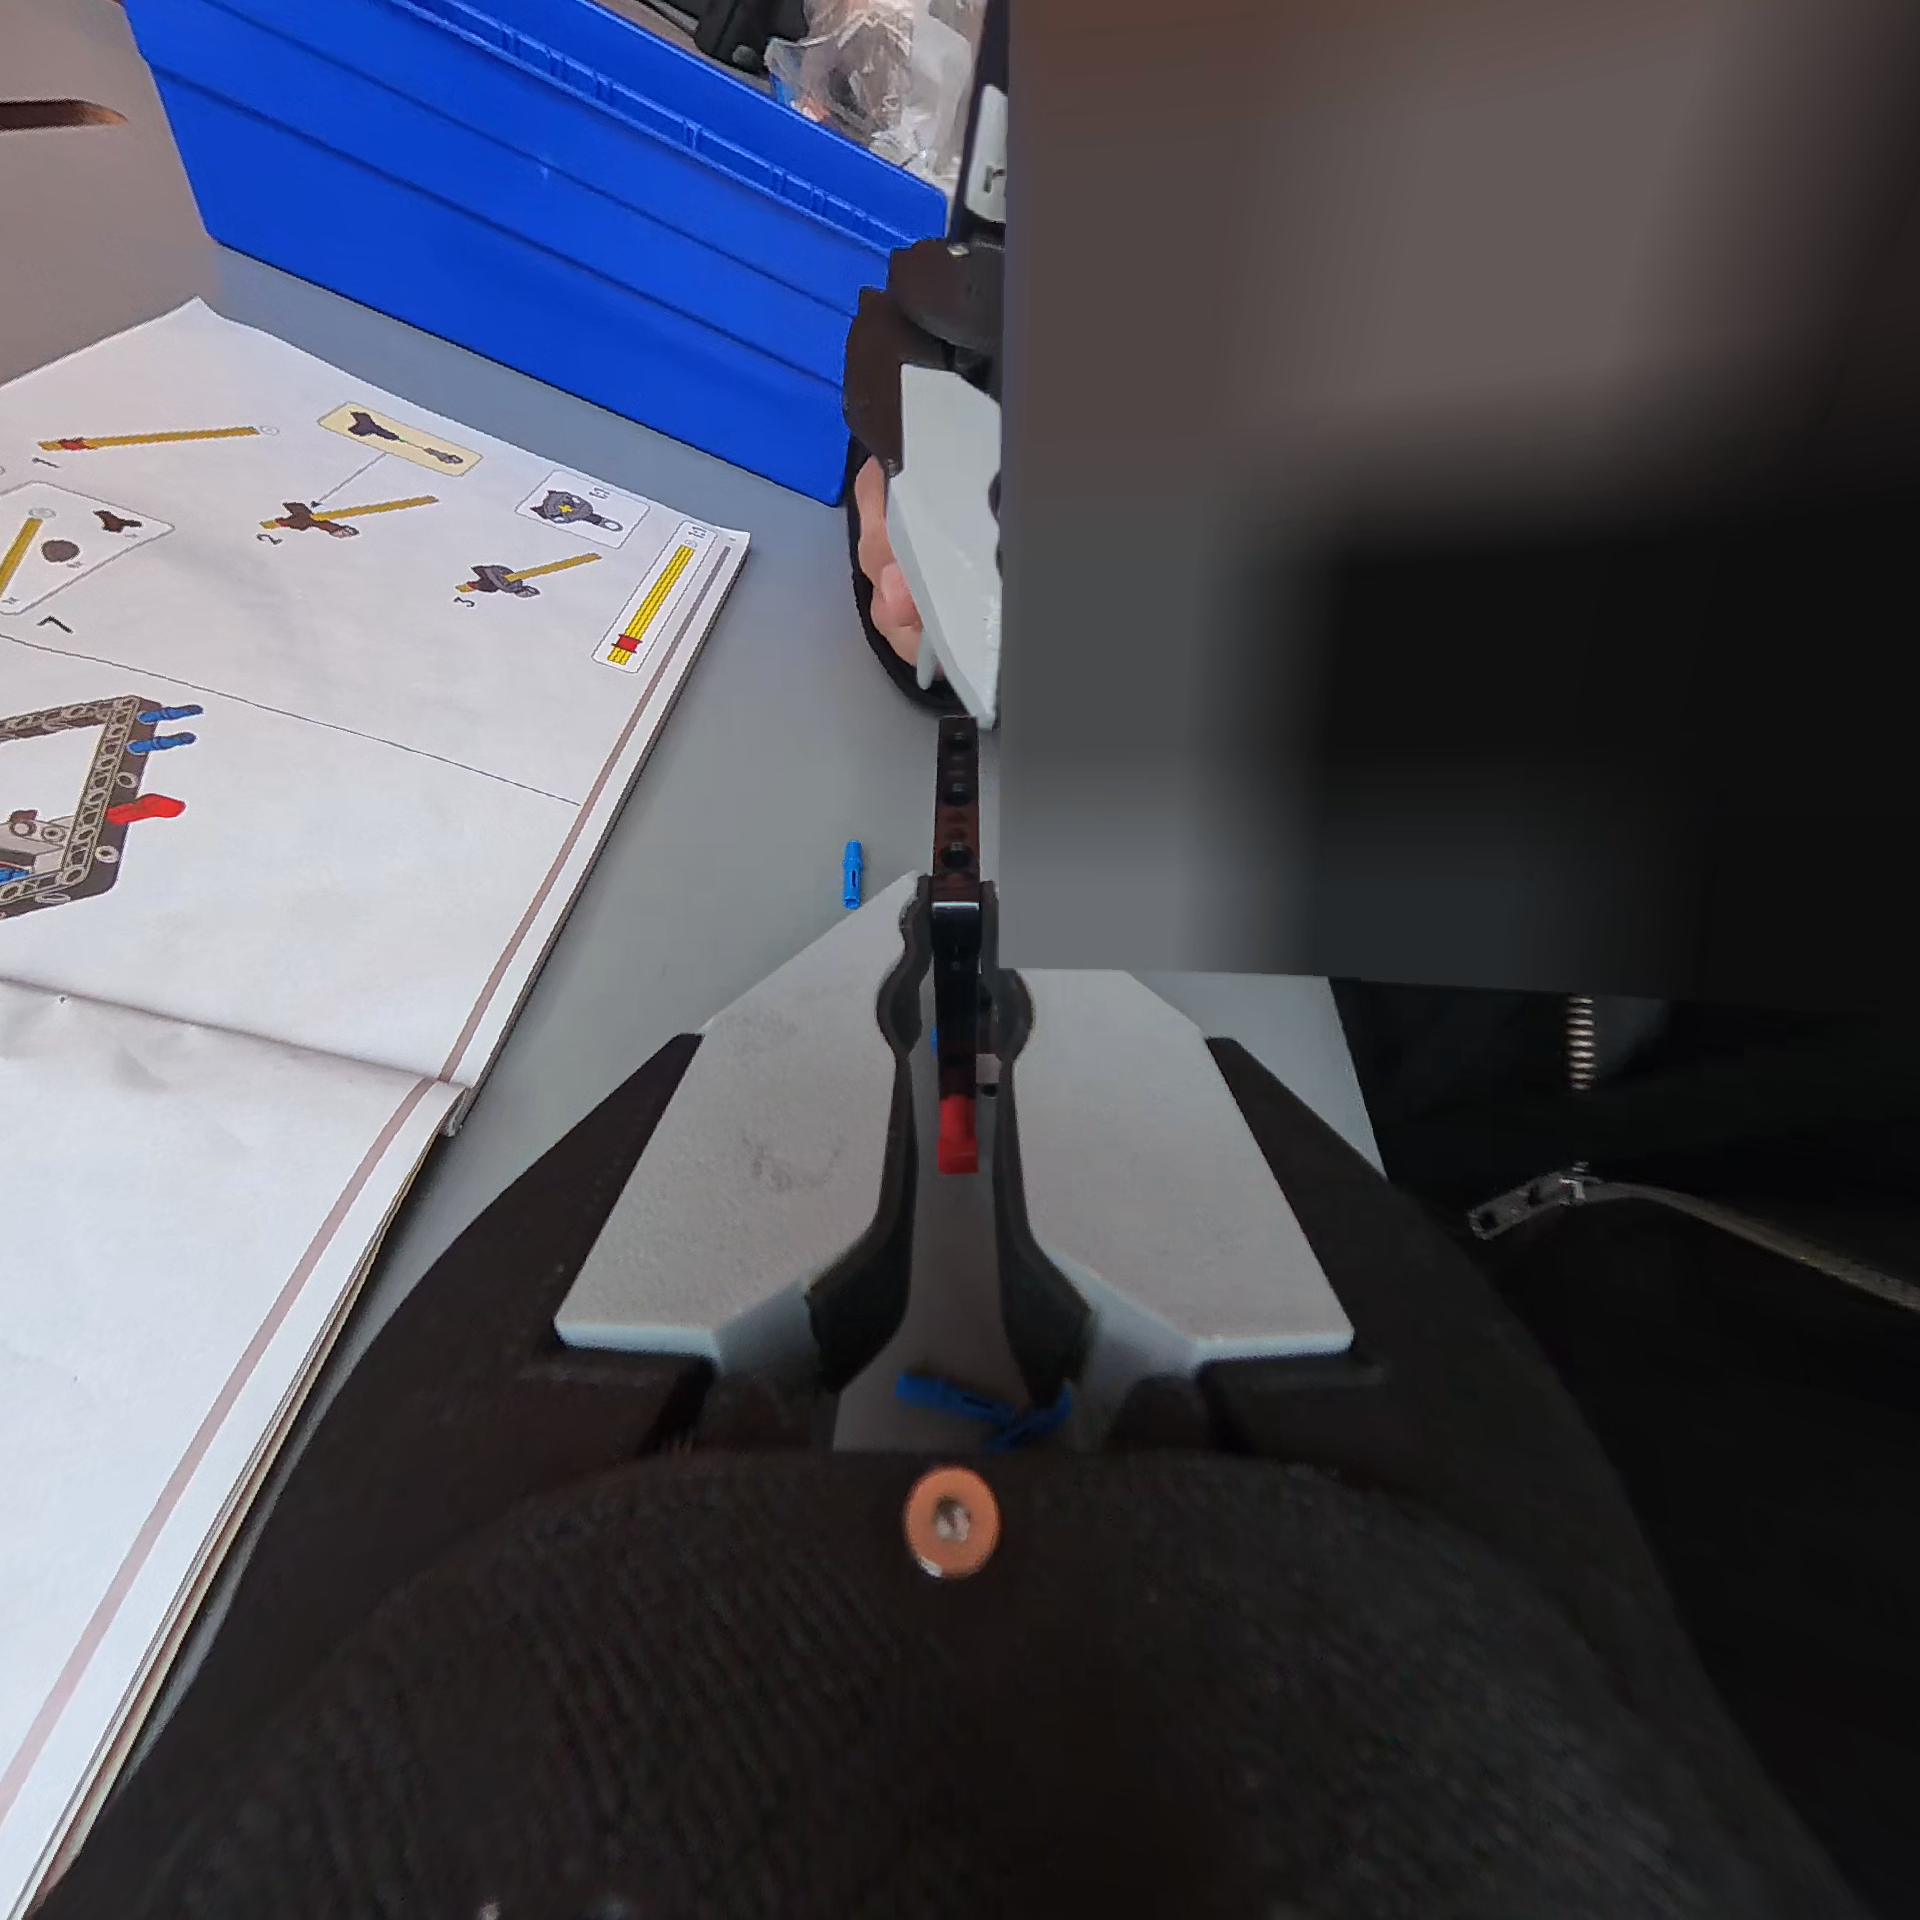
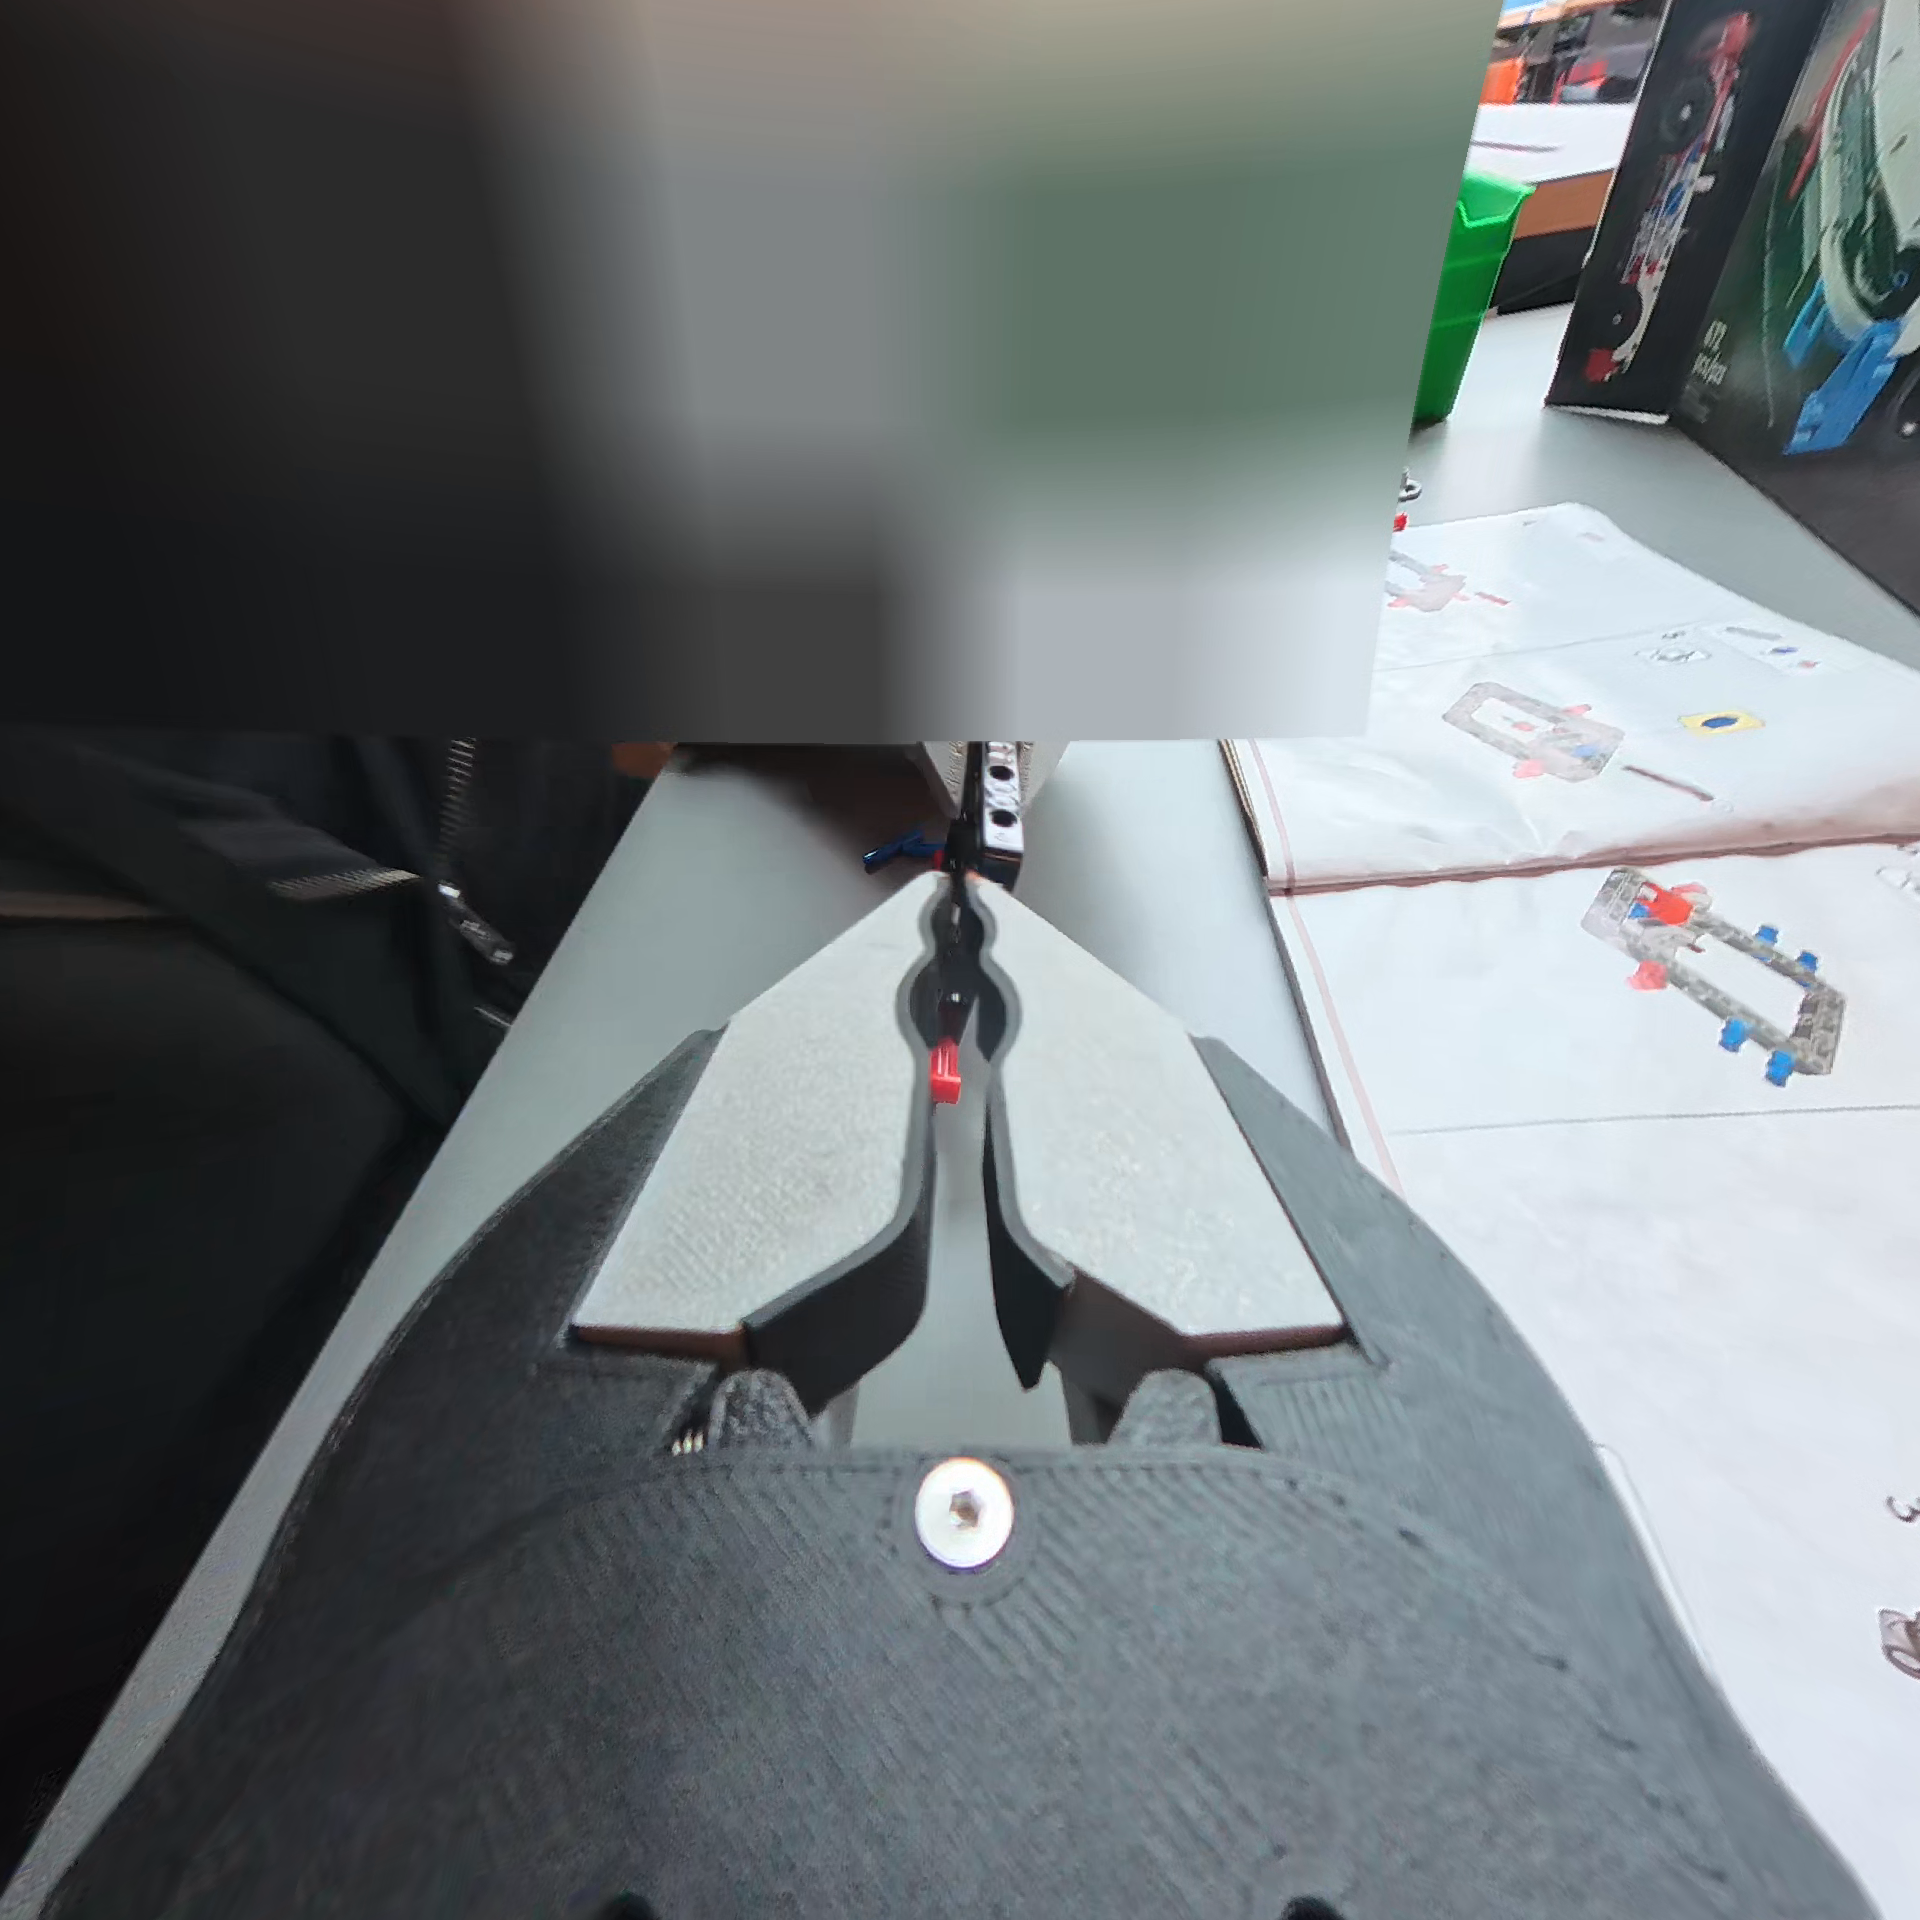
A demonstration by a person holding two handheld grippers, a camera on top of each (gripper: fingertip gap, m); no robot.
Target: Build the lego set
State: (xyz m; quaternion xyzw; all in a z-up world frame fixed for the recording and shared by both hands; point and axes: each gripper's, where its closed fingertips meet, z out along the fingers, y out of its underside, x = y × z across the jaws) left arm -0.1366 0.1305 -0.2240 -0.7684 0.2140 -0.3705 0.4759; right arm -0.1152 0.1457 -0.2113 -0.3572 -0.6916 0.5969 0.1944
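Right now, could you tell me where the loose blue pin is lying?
In the left wrist view, the blue pin lies on the grey table, just left of the black beam, between the beam and the instruction booklet.

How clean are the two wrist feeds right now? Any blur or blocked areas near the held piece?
Left wrist view: sharp; the black beam in the left gripper is crisp, but a masking blur covers the upper right. Right wrist view: masking blur fills the upper left, hiding most beyond the right gripper; the instruction booklet looks soft and washed out.
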